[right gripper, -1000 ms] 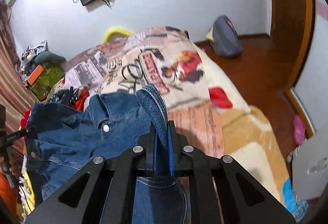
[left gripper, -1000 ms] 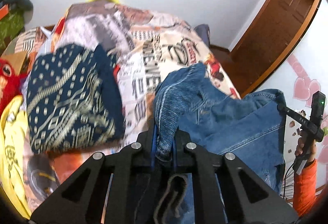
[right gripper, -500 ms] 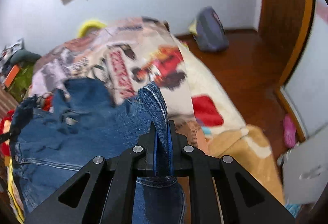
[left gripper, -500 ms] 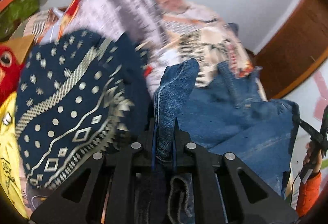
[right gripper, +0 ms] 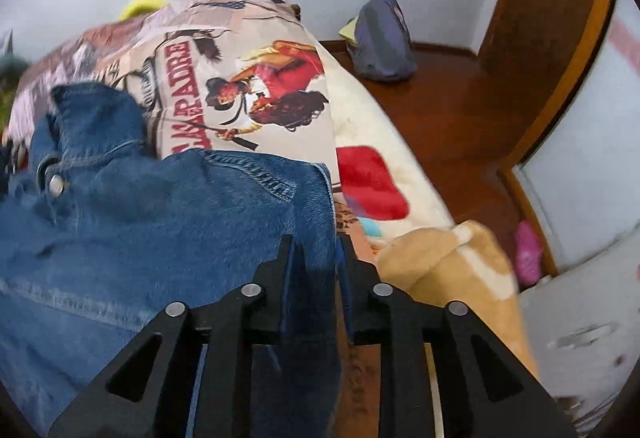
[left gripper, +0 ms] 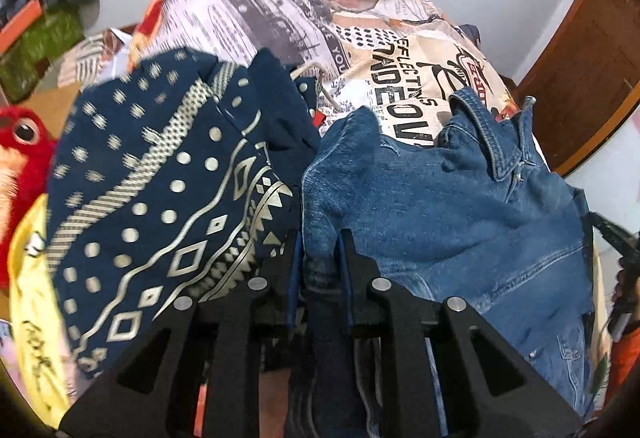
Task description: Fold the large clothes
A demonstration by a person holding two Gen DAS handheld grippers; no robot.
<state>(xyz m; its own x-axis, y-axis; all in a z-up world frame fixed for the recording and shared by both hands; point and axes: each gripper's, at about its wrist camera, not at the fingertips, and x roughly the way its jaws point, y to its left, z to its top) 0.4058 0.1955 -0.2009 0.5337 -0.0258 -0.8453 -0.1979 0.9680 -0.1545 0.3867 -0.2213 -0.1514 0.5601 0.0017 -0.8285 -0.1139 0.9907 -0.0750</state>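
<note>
The denim jacket (left gripper: 440,205) lies spread over the bed (right gripper: 280,37), on its printed cover. The left gripper (left gripper: 319,258) is clamped on one edge of the jacket, and the right gripper (right gripper: 314,258) pinches the opposite edge, near the bed's floor side. Just beside the jacket, toward the wall side of the bed, sits a navy patterned garment (left gripper: 160,205). A red plush toy (left gripper: 20,141) rests beyond that.

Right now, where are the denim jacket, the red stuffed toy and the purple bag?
denim jacket (left gripper: 440,205): left wrist view, back panel.
red stuffed toy (left gripper: 24,141): left wrist view, face beside its eye.
purple bag (right gripper: 380,37): right wrist view, front side.
</note>
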